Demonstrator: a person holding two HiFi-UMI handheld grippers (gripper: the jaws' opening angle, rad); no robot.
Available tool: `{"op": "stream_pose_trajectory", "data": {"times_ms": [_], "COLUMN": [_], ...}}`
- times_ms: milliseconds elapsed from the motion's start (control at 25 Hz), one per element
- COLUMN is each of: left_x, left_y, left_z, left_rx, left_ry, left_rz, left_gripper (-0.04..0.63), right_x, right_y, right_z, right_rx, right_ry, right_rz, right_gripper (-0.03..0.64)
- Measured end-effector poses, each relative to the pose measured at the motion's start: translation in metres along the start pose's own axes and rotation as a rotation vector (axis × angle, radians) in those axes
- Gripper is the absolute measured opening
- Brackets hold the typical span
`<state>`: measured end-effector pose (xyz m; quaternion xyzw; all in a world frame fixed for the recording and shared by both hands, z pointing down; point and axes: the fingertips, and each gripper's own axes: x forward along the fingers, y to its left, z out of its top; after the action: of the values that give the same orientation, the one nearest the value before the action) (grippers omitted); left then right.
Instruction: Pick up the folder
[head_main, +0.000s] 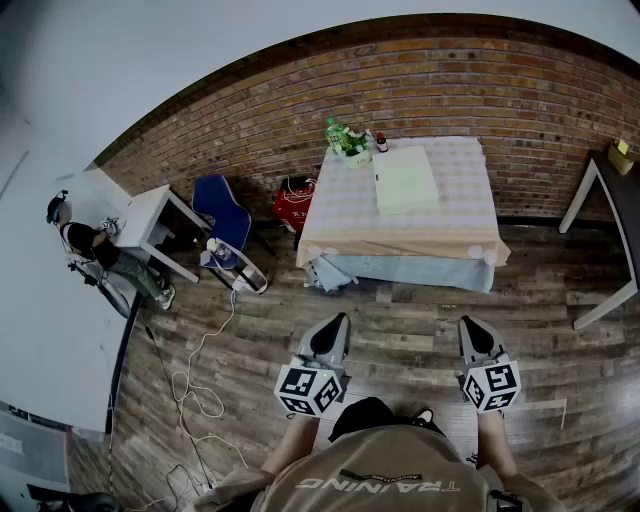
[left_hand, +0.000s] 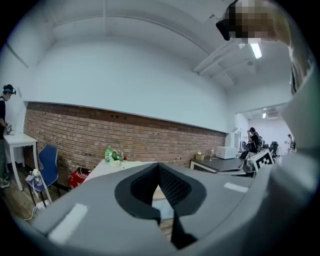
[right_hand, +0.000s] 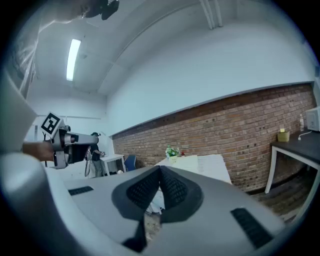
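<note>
Head view shows the flat pale green rectangular folder (head_main: 406, 180) lying near the far edge of the cloth-covered table (head_main: 460, 205), beside what may be a green plastic bottle (head_main: 337, 134). The left gripper (head_main: 339, 320) and the right gripper (head_main: 468, 323) have their jaws pressed together with nothing between them, well apart from the table.

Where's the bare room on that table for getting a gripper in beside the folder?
Widest bare cloth on the table lies between the folder and the right edge; another band runs between folder and near edge. The left strip is narrower. Crowded: the far left corner, with a green bottle, a plant and a small red-capped bottle.
</note>
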<state>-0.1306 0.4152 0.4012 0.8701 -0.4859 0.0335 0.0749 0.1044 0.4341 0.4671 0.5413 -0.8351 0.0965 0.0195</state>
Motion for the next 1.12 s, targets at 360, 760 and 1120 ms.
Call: {"op": "stream_pose_trajectory", "data": {"times_ms": [360,760,1120], "left_x": [0.038,0.074,0.117], "left_y": [-0.005,0.058,0.135], "left_z": [-0.007,0.005,-0.007], "left_rx": [0.040,0.056,-0.010], "left_ry": [0.035,-0.020,-0.005], "left_rz": [-0.054,-0.098,-0.164], "left_gripper": [0.006,0.007,0.007], "right_x": [0.025,0.079,0.137], "right_y": [-0.017,-0.003,0.025], "right_z": [0.020,0.039,0.031], "right_rx": [-0.041,-0.085,-0.077], "right_ry": [-0.029,0.010,0.062], "right_rz": [-0.011,-0.066,-0.143], "right_gripper": [0.009,0.009,0.009]}}
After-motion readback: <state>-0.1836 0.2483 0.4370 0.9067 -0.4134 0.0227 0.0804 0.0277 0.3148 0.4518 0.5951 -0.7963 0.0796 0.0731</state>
